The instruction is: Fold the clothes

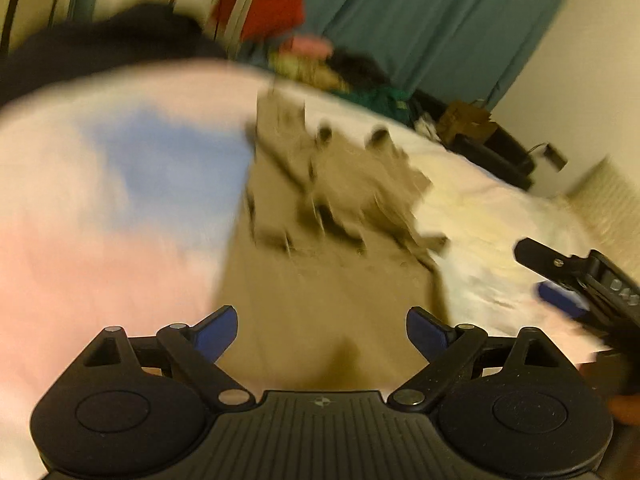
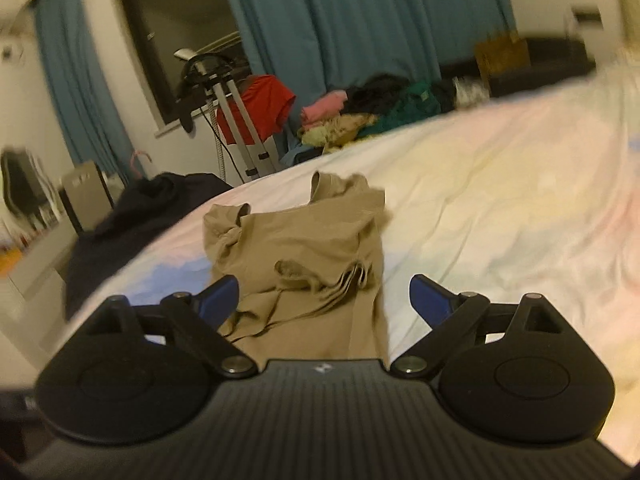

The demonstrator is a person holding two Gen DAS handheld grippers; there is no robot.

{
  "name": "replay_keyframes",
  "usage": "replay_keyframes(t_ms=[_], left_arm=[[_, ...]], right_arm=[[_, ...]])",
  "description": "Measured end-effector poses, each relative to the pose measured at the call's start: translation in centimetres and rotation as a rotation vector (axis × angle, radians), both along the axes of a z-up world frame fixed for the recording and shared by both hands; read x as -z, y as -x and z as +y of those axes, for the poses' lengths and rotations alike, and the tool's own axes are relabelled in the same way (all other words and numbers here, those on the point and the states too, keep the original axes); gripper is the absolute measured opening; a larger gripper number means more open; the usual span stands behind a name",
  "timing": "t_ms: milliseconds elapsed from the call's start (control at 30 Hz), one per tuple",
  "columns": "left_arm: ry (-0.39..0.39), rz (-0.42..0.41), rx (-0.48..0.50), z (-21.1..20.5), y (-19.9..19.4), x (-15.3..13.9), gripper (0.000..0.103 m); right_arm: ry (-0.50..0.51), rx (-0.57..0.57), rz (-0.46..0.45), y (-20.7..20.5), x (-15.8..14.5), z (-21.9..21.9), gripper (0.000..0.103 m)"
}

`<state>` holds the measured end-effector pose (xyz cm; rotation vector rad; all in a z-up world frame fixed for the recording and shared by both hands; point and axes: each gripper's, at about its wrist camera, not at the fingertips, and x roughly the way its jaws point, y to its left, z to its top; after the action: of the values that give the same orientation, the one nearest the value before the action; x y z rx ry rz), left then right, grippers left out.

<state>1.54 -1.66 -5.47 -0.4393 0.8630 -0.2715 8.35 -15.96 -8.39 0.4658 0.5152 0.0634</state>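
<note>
Both the left gripper (image 1: 322,334) and right gripper (image 2: 324,300) are hovering, fingers spread and empty, over a tan garment (image 2: 304,256), apparently partly folded, lying on the bed (image 2: 500,208).

Motion blur smears the tan garment (image 1: 320,208) and the clothes pile (image 1: 320,64) behind it.

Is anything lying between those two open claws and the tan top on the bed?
Nothing visible. Both the left gripper and right gripper are open, with the tan top directly ahead on the bedsheet.

No readable text anywhere (frames blurred).
</note>
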Motion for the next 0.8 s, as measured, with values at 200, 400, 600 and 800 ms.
replay_keyframes(t_ms=[200, 400, 600, 800], left_arm=[[0.296, 0.184, 0.003, 2.4, 0.3, 4.5, 0.084], [0.373, 0.206, -0.127, 3.8, -1.7, 6.8, 0.079], [0.415, 0.086, -0.122, 4.2, -0.9, 5.1, 0.072], [0.41, 0.104, -0.133, 4.3, -1.1, 5.4, 0.072]], right_arm=[[-0.233, -0.019, 0.076, 0.9, 1.5, -1.2, 0.094], [-0.284, -0.052, 0.103, 0.4, 2.3, -0.7, 0.094], [-0.364, -0.057, 0.145, 0.3, 3.3, -1.3, 0.094], [-0.748, -0.117, 0.29, 1.0, 7.0, -1.2, 0.094]])
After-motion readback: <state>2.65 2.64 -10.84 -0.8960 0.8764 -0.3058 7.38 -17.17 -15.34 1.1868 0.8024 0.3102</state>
